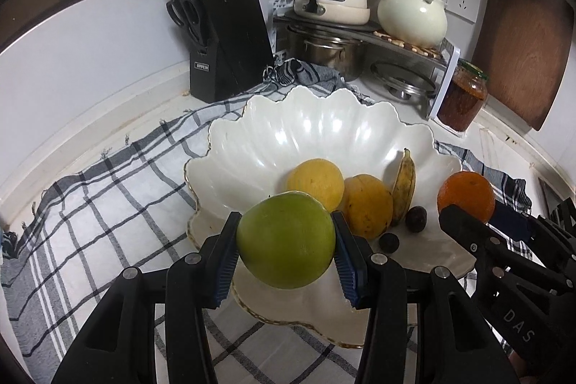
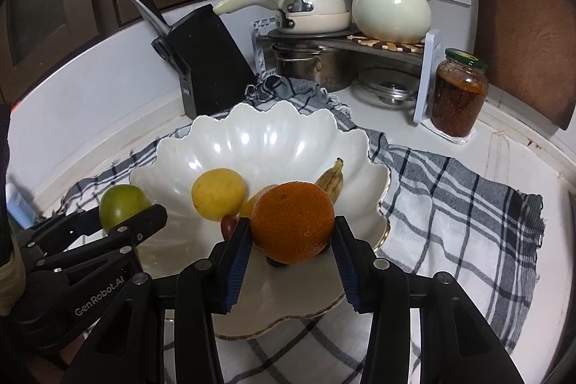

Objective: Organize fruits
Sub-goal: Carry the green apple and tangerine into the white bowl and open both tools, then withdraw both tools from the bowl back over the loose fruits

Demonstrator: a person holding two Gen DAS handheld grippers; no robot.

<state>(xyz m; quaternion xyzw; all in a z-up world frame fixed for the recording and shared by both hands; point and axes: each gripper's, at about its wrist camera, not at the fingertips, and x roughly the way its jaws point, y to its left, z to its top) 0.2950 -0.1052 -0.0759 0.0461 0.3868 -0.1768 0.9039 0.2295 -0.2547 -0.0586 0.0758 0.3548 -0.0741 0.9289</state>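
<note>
A white scalloped bowl (image 1: 316,132) (image 2: 259,139) stands on a checked cloth. In it lie two yellow fruits (image 1: 316,182) (image 1: 367,204), a small banana (image 1: 405,186) and two dark plums (image 1: 415,218). My left gripper (image 1: 286,240) is shut on a green apple (image 1: 286,238) and holds it over the bowl's near left rim. My right gripper (image 2: 292,233) is shut on an orange (image 2: 292,222) over the bowl's near right side. The orange also shows in the left wrist view (image 1: 466,197). The apple also shows in the right wrist view (image 2: 122,204).
The checked cloth (image 1: 108,204) covers the white counter. Behind the bowl stand a black knife block (image 1: 230,35), a rack with pots and a cream kettle (image 1: 410,13), and a jar of red paste (image 1: 462,96). A wooden board (image 1: 522,38) leans at the right.
</note>
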